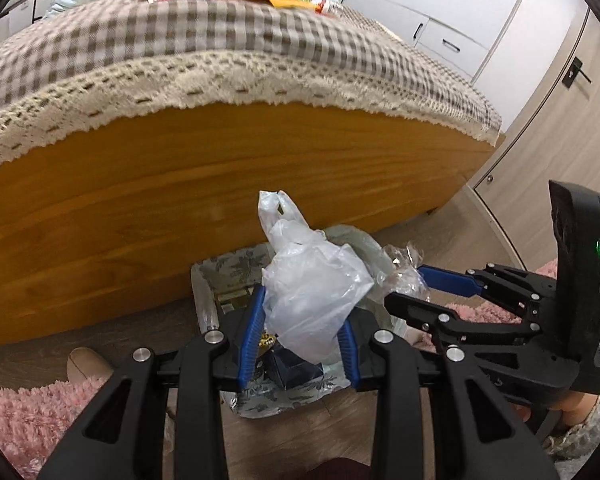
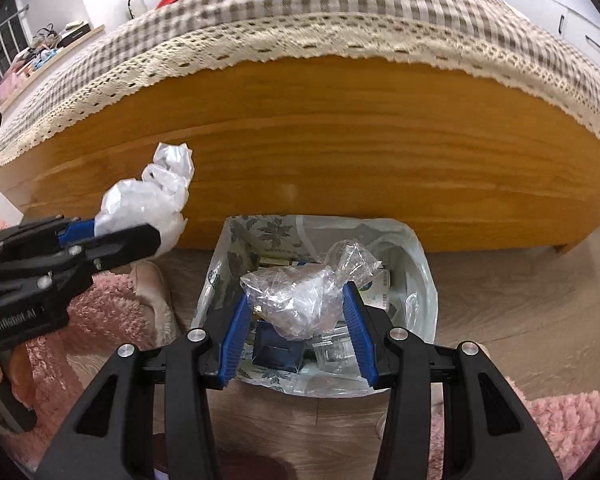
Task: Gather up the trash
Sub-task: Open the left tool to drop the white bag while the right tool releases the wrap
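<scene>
Above the lined bin (image 2: 416, 264) by the bed, the right gripper (image 2: 296, 304), clamping clear wrap (image 2: 300, 296), hangs directly over its mouth, nearer than the left gripper (image 1: 304, 312), clamping a white bag (image 1: 312, 292).

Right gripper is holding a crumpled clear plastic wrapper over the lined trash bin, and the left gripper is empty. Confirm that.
Not quite: the left gripper is not empty. The left wrist view shows it shut on a white plastic bag. The rest stands: the right gripper holds the clear plastic wrapper over the lined trash bin.
</scene>
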`<act>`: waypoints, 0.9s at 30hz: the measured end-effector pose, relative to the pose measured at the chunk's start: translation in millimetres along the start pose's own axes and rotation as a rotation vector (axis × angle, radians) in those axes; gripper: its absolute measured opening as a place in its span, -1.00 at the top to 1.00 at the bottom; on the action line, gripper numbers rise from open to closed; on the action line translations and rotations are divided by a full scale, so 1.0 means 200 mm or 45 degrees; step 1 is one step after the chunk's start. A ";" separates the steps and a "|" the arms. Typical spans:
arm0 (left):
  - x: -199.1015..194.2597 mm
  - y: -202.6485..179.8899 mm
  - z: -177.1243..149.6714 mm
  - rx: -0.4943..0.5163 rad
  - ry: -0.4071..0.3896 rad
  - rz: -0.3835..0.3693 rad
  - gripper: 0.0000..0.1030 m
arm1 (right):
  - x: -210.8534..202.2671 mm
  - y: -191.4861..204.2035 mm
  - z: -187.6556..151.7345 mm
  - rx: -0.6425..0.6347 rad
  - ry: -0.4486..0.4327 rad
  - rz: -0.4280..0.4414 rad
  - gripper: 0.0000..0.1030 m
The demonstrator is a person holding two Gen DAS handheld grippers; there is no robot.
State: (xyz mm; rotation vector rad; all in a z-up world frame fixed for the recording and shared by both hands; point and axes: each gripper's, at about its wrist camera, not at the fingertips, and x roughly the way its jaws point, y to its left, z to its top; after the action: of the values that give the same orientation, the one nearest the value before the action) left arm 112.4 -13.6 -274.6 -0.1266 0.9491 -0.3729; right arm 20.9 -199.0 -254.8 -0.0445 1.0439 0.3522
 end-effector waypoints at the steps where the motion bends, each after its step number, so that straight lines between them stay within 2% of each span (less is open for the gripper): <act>1: 0.01 0.00 0.00 0.000 0.014 0.001 0.39 | 0.01 -0.01 0.00 0.010 0.007 0.004 0.12; 12: 0.26 0.06 -0.04 -0.156 0.256 -0.018 0.39 | 0.21 -0.09 0.06 0.186 0.134 0.015 0.12; 18: 0.36 0.08 -0.04 -0.192 0.320 0.013 0.39 | 0.27 -0.13 0.05 0.228 0.202 0.014 0.12; 27: 0.39 0.11 -0.06 -0.217 0.348 -0.001 0.39 | 0.33 -0.14 0.07 0.263 0.225 0.000 0.09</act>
State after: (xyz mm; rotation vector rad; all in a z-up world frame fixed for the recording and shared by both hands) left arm 148.0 -21.1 -347.5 -0.2356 1.2513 -0.3143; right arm 71.0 -206.2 -307.8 0.1110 1.2509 0.2418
